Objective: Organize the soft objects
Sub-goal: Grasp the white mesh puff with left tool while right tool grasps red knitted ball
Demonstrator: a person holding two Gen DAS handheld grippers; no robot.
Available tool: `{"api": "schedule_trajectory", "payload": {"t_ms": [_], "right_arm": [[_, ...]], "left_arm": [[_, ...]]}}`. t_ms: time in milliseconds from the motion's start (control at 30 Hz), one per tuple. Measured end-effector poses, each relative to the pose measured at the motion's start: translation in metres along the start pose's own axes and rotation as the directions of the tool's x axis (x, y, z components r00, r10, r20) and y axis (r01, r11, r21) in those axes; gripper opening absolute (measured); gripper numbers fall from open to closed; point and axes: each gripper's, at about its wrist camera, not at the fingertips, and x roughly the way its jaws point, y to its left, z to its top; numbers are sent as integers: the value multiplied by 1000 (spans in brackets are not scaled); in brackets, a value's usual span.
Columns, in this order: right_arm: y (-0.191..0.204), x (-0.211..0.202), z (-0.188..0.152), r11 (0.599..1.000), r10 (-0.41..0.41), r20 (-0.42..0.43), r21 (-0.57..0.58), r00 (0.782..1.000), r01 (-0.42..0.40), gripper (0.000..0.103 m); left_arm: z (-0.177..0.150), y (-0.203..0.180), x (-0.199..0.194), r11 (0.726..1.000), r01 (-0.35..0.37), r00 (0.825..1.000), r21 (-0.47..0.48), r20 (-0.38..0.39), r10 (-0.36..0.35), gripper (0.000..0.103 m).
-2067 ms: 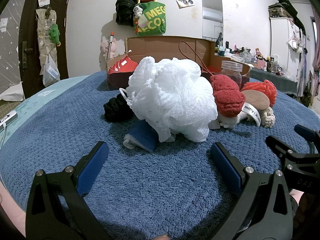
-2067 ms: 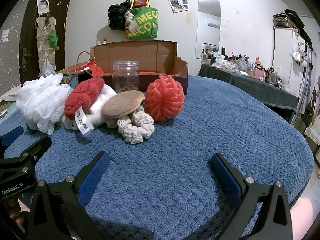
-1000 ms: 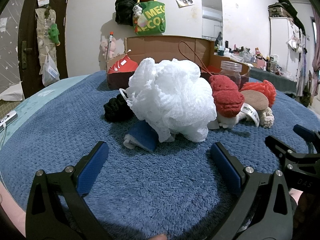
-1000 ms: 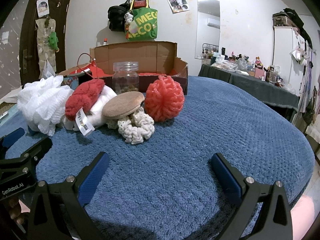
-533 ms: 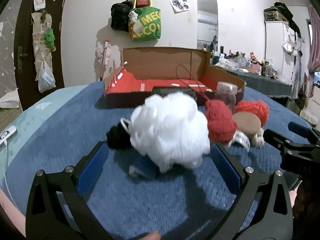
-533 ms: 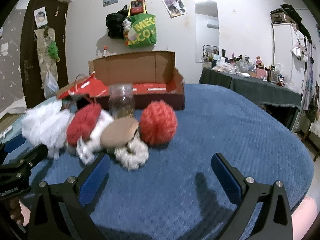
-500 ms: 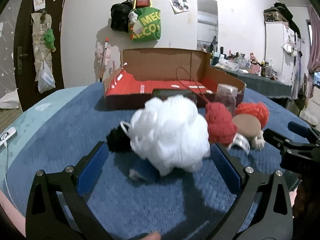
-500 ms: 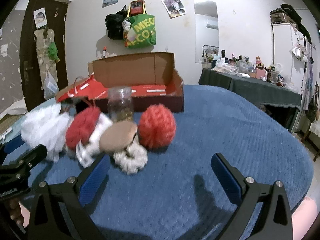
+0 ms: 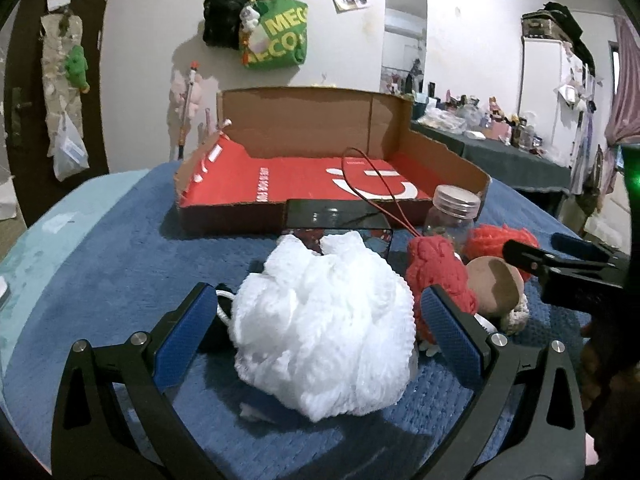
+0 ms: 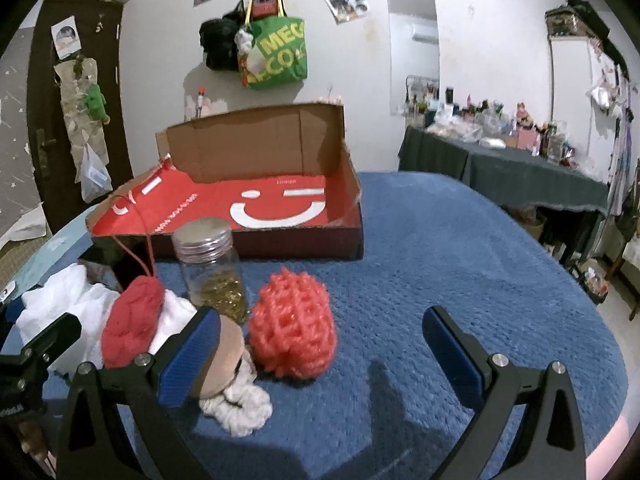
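The left hand-held gripper (image 9: pixel 320 324) is spread wide, its blue pads flanking the white mesh puff (image 9: pixel 324 328) without pinching it. The right hand-held gripper (image 10: pixel 320 340) also gapes, empty, just this side of the coral mesh ball (image 10: pixel 293 326). Behind the puff lie a red knitted piece (image 9: pixel 440 280) and a glass jar (image 10: pixel 212 268); beyond them, the open cardboard box (image 9: pixel 320 176) on the blue blanket (image 10: pixel 460 260).

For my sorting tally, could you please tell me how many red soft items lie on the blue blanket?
2: a dark red knitted piece beside the glass jar, and a coral mesh ball right of it. Others may hide behind the white pouf.
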Motion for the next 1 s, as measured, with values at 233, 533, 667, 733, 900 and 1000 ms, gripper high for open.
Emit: {"api": "schedule_trajectory", "payload": {"t_ms": [233,533,667,733,900,1000], "right_arm": [[-9,28,-3,989,142,-134,61,981,-135,45],[8,-13,-4,995,93,9,-32,996,-93,42],[18,-29,0,992,112,48,-56,993,-109,42],[23,-33,1,992,114,59,-69,992,-110,42],[28,-39,1,990,125,70,-80,990,-119,42],[30,-42,3,988,132,82,-90,988,-125,42]], "left_arm": [[-1,-3,9,998,60,997,11,-53,-59,69],[3,-7,-6,996,80,997,27,-17,-80,59],[4,-7,-10,996,89,996,27,-12,-89,57],[4,-6,-12,996,87,996,25,-11,-87,56],[11,-3,-20,996,87,996,25,11,-88,55],[18,-2,-26,996,86,996,28,35,-87,54]]}}
